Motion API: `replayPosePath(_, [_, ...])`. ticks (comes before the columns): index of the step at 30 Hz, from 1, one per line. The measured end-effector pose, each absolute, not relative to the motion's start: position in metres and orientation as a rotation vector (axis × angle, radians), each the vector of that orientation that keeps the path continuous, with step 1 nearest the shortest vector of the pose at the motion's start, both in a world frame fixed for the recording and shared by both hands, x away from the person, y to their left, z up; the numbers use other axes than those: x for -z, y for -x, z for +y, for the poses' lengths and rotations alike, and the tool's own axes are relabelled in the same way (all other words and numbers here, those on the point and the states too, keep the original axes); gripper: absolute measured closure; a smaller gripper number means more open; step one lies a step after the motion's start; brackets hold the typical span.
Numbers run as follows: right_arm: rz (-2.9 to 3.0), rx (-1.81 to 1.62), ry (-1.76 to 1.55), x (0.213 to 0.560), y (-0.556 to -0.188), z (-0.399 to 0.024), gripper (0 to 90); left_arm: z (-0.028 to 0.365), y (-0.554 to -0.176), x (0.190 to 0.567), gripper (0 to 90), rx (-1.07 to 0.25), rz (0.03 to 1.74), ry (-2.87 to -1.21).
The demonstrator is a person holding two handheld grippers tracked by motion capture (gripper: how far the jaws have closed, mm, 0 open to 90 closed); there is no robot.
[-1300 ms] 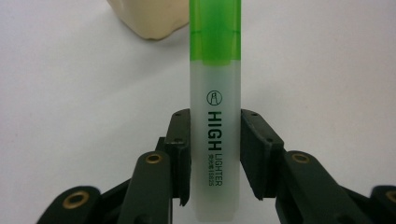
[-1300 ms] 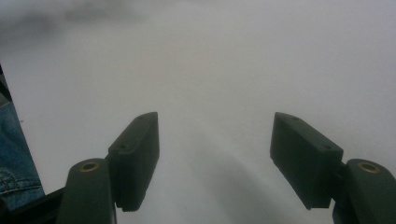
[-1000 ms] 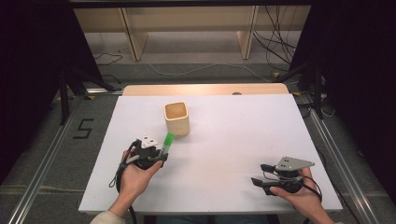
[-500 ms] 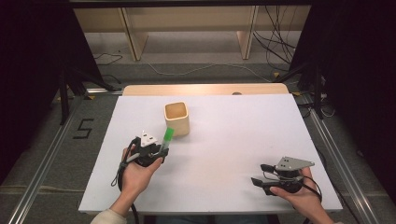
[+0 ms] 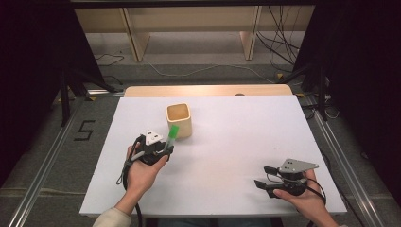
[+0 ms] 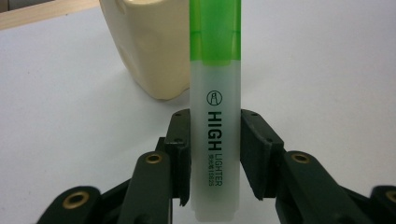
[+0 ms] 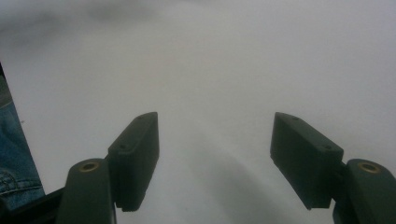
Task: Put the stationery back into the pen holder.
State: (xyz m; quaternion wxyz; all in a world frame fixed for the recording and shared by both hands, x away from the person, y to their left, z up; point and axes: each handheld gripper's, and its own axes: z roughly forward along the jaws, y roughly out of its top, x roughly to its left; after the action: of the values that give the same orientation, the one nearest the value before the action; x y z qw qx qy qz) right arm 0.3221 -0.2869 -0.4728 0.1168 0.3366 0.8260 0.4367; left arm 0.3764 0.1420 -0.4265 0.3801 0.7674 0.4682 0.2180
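We are seeing the highlighter (image 5: 172, 134) sitting just before the cup (image 5: 179, 119) on the table (image 5: 227, 142), left of centre.

Cup (image 5: 179, 120) ahead of left gripper (image 5: 166, 147)

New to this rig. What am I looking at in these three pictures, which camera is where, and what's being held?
No robot arm here: a person holds a two-jaw gripper in each hand at a white table. The high view looks down from above the person's side. The other two cameras ride on the grippers and look along their black jaws. The left gripper is shut on a green highlighter, cap end pointing toward a cream cup just beyond it. The right gripper is open with nothing between its jaws, near the table's front right corner.
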Motion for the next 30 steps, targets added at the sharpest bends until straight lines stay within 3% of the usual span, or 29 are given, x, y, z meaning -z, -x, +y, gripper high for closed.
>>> replayPosePath(30, [2.42,-1.279,-0.985,0.473,-0.322,-0.287,32.7,0.135,-0.389,0.412,66.2,-0.592,1.174,-1.933])
